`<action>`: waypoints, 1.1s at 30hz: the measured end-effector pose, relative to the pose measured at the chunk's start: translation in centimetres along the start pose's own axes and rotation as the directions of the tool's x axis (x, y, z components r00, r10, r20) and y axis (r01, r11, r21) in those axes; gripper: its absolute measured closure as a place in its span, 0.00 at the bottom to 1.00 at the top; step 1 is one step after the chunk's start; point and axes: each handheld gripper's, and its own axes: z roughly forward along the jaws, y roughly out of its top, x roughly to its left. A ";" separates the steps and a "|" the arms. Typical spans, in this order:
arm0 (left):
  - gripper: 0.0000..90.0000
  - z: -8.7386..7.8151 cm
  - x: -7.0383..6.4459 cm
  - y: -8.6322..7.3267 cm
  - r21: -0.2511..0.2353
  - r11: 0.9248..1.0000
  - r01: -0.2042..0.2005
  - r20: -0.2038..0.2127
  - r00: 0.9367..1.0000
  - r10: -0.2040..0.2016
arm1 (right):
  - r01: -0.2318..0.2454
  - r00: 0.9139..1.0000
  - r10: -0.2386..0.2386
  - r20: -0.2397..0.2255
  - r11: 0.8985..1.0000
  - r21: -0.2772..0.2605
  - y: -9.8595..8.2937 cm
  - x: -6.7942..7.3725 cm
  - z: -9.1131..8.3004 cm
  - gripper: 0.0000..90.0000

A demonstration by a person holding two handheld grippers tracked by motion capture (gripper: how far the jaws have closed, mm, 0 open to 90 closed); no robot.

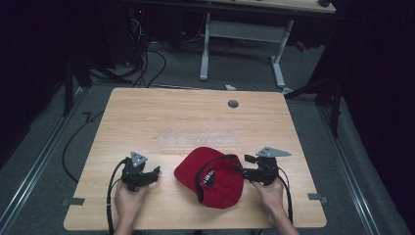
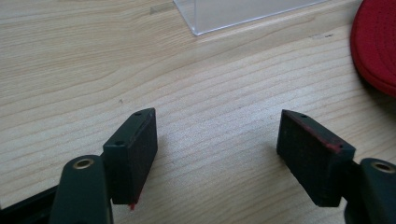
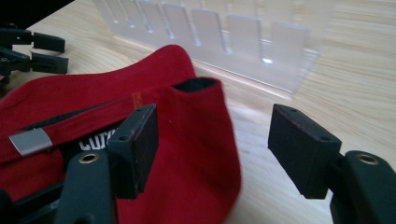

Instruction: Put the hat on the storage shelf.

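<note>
flanking red cap (image 1: 211, 177) (lettering partly hidden), jaws apart.

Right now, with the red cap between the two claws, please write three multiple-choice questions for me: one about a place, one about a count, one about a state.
1. Where does the red fabric baseball cap lie on the light wooden table?
A. at the far edge
B. near the person's edge, between the two claws
C. on the floor

2. How many caps lie on the table?
A. one
B. two
C. three

3. How stands the right claw?
A. shut on the cap
B. shut on nothing
C. open, with cap cloth between its jaws

Answers:
1 B: the high view shows the cap between the left claw and the right claw.
2 A: a single cap appears on the tabletop.
3 C: the right gripper view shows the jaws apart, with red cloth between them.
</note>
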 end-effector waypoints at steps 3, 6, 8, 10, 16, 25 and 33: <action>0.32 0.0 0.0 0.0 0.000 1.000 0.000 0.000 1.000 0.000 | 0.006 1.000 -0.006 -0.018 1.000 0.008 0.6 0.3 0.9 0.38; 0.32 0.0 0.0 0.0 0.000 1.000 0.000 0.000 1.000 0.000 | 0.009 0.999 -0.008 -0.038 1.000 0.019 1.0 0.4 1.6 0.38; 0.32 0.0 0.0 0.0 0.000 1.000 0.000 0.000 1.000 0.000 | 0.008 0.999 -0.007 -0.050 1.000 0.019 1.2 0.4 2.1 0.40; 0.32 0.0 0.0 0.0 0.001 1.000 0.000 0.000 1.000 0.000 | 0.007 0.998 -0.006 -0.056 1.000 0.021 1.2 0.3 2.3 0.40; 0.32 0.0 0.0 0.0 0.001 1.000 0.000 0.001 1.000 0.000 | 0.009 0.997 -0.004 -0.073 0.997 0.074 1.3 0.2 4.0 0.44; 0.32 0.0 0.0 0.0 0.002 1.000 -0.001 0.002 1.000 0.001 | 0.002 0.996 0.007 -0.092 0.995 0.095 1.4 0.3 5.6 0.57; 0.32 0.0 0.0 0.0 0.001 1.000 -0.001 0.001 1.000 0.001 | 0.013 0.989 -0.004 -0.151 0.998 0.061 1.1 -0.1 5.3 0.82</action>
